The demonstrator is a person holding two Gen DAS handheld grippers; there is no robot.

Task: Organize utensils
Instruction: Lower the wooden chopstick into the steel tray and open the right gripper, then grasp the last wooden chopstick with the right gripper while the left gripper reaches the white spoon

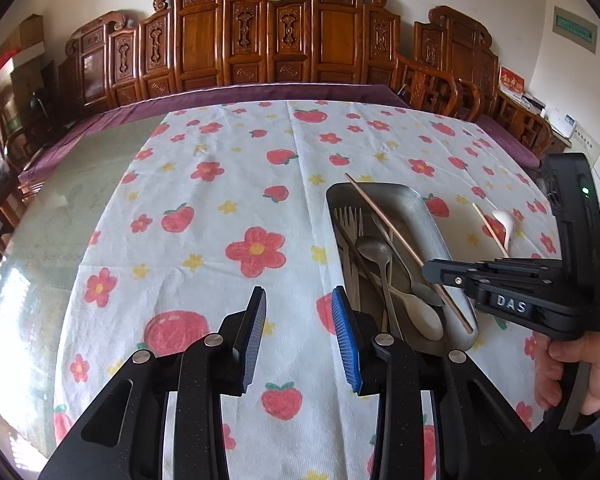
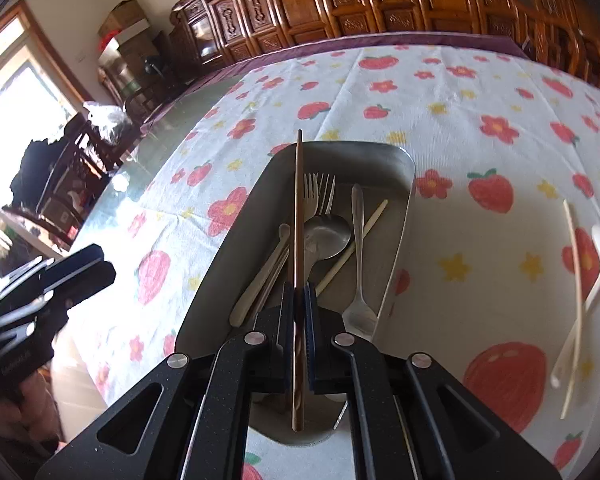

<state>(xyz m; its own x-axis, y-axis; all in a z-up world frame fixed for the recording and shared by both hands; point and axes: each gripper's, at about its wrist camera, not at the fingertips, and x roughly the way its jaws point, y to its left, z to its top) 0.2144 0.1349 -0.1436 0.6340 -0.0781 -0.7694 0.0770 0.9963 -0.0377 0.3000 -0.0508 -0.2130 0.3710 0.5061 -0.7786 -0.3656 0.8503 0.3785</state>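
right gripper (image 2: 299, 312): black ribbed pads pressed tight on a brown chopstick (image 2: 299, 216), a thin round wooden stick that passes straight between them and runs out past the far rim of the tray
left gripper (image 1: 300, 336): jaws part open, nothing between them; one pad dark, one blue, both finely ridged; it hangs over bare cloth just left of the tray's near end
hand (image 1: 572, 368): wrapped around the right gripper's black handle at the right edge of the left wrist view
tray (image 2: 404, 216): dull grey metal, oblong with rounded corners and a raised rim, lying on the cloth right under the right gripper
in the tray: metal forks (image 2: 320, 196) with tines to the far end, a broad steel spoon (image 2: 326, 236), a slim steel spoon (image 2: 358, 260) with bowl to the near end, a cream spoon (image 2: 260, 280) on the left, a pale chopstick (image 2: 352, 248) lying slantwise beneath them
on the cloth, right of the tray, well apart from it: a white spoon (image 2: 592, 284), glossy and curved, just beside another pale chopstick (image 2: 577, 292)
cloth (image 1: 220, 208): white, soft weave, printed with red flowers, strawberries and small yellow stars, creased down the middle
table (image 1: 80, 184): glassy greenish top showing left of the cloth
far: carved brown wooden chairs (image 1: 260, 40) in a row against a pale wall
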